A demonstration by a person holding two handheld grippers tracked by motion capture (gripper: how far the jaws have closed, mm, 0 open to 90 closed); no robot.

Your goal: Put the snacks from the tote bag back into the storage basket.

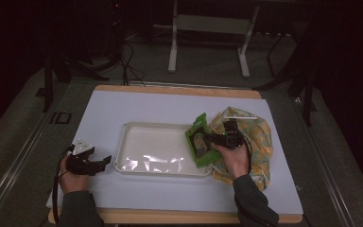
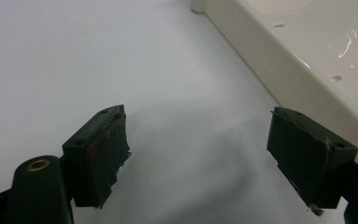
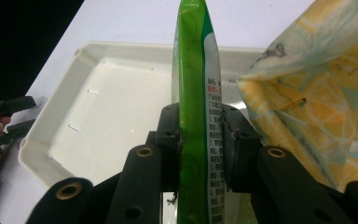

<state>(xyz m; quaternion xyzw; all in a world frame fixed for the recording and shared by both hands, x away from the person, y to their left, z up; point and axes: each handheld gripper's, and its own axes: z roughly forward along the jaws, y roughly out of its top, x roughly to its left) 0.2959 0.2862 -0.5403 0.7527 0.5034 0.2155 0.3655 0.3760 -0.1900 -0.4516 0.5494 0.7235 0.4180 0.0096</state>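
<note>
Right gripper (image 3: 200,140) pinches a green packet (image 3: 196,93) between its two black jaws, and the packet stands up thin, edge on, in the right gripper view. From the high view, the packet (image 1: 201,142) sits over the right end of the white tray (image 1: 137,126), just beside a yellow cloth bag with lemon prints (image 1: 260,137). The bag lies on the white table cover (image 1: 137,104), to the right of the tray and touching its right end. The person's right hand (image 1: 236,158) holds that gripper low over the bag's edge. Left gripper (image 1: 90,163) rests on the table just left of the tray, and its jaws are spread wide with nothing between them; in the left gripper view the tray wall (image 2: 279,60) shows beside it. The job looks like moving the packet from the bag into the tray. To do it well, the hand should bring the packet over the bare middle of the tray, well clear of the rim, and lower it until it is close to the tray floor. Then the jaws can let go slowly, so the packet lies flat and does not tip back onto the bag. A soft, slippery packet can slide, so the grip should stay firm until it is low.
</note>
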